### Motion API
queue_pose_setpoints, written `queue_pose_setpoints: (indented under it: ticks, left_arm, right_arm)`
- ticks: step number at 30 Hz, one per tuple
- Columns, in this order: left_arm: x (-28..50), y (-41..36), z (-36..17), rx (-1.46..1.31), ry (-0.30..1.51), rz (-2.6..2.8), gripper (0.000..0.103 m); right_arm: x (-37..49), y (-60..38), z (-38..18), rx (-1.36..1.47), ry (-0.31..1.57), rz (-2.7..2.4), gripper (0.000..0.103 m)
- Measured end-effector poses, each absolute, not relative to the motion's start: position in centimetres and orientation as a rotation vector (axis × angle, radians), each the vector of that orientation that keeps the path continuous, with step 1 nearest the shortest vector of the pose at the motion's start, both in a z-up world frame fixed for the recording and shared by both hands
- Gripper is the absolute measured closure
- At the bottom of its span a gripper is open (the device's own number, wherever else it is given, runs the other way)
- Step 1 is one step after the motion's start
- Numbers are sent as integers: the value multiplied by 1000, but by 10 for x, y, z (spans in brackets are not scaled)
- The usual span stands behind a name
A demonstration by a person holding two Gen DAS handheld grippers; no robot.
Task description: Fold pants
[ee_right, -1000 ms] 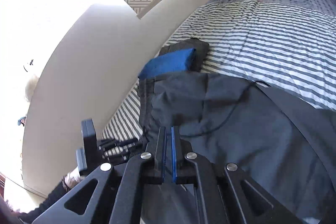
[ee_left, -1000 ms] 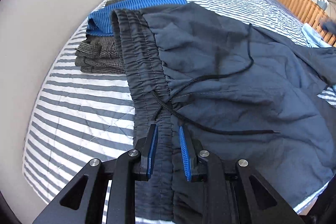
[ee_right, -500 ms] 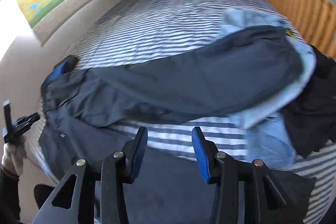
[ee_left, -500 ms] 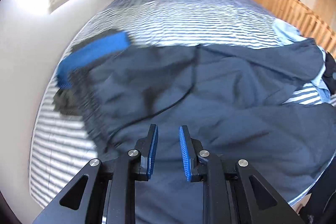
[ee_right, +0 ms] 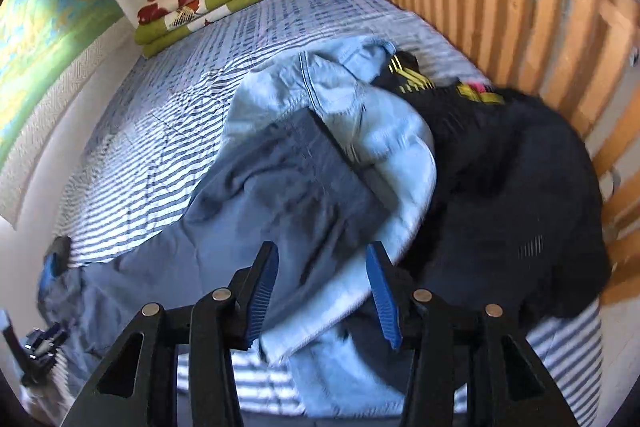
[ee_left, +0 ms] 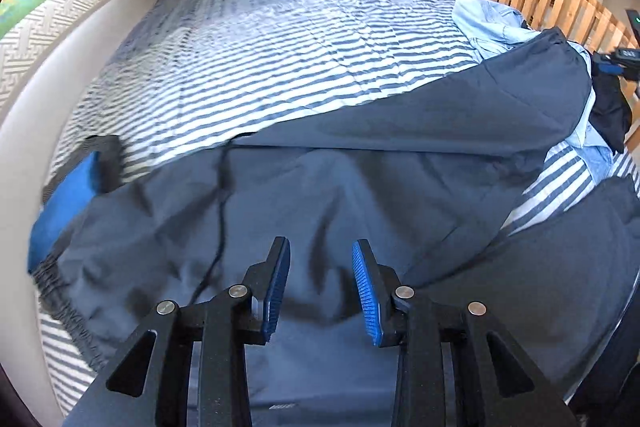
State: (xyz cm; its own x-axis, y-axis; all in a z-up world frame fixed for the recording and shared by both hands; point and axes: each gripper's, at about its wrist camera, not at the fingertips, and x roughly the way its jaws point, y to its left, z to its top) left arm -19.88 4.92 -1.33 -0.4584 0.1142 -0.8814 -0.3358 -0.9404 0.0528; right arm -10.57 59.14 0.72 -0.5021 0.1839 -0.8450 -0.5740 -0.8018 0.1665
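So I'm barely getting started here. The dark grey pants [ee_left: 360,187] are lying spread across the near side of the striped bed [ee_left: 280,39], waistband to the left by the folded stack [ee_left: 68,203], one leg running far right onto the pale blue garment [ee_right: 360,115]. No fold is showing yet, I reckon. My left gripper [ee_left: 320,283] is opening with nothing between its pads; my right gripper [ee_right: 322,291] is hovering part-open and empty over that leg.
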Motion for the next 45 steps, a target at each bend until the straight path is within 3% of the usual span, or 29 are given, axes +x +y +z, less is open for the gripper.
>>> queue_pose_setpoints:
  ticks: [3, 8, 13, 17, 19, 26, 27, 29, 35, 37, 39, 42, 45]
  left_arm:
    - [-212, 65, -33, -1494, 349, 2416, 67]
    - [-221, 93, -72, -1546, 390, 2314, 67]
    - [-231, 105, -78, -1513, 440, 2303, 67]
    - [-251, 98, -74, -1531, 431, 2344, 67]
    - [-258, 92, -72, -1536, 403, 2366, 67]
    - [-262, 63, -64, -1574, 356, 2389, 67]
    - [-263, 59, -65, -1583, 357, 2396, 67]
    - [-264, 54, -64, -1590, 352, 2405, 67]
    - [-284, 49, -53, -1550, 333, 2446, 67]
    - [-297, 50, -48, -1529, 356, 2448, 57]
    - [-311, 52, -44, -1495, 406, 2468, 39]
    - [-334, 57, -48, -1490, 473, 2456, 38]
    - [-353, 60, -62, -1524, 552, 2415, 38]
  right_arm:
    - [-136, 601, -2, -1244, 518, 2269, 52]
    - [-160, 604, -18, -1305, 462, 2308, 52]
    - [-164, 609, -4, -1298, 430, 2369, 51]
    - [-177, 607, 0, -1327, 254, 2382, 37]
    - [-186, 609, -7, -1358, 211, 2362, 36]
    - [-202, 624, -23, -1310, 400, 2409, 37]
    - [-203, 623, -23, -1299, 431, 2428, 41]
    - [-206, 616, -21, -1310, 443, 2440, 96]
    - [-187, 605, 24, -1145, 282, 2450, 100]
    - [-173, 616, 45, -1031, 290, 2437, 103]
    - [-160, 630, 60, -950, 295, 2409, 103]
    - [-161, 641, 59, -1009, 300, 2408, 103]
    - [-171, 645, 40, -1202, 442, 2498, 98]
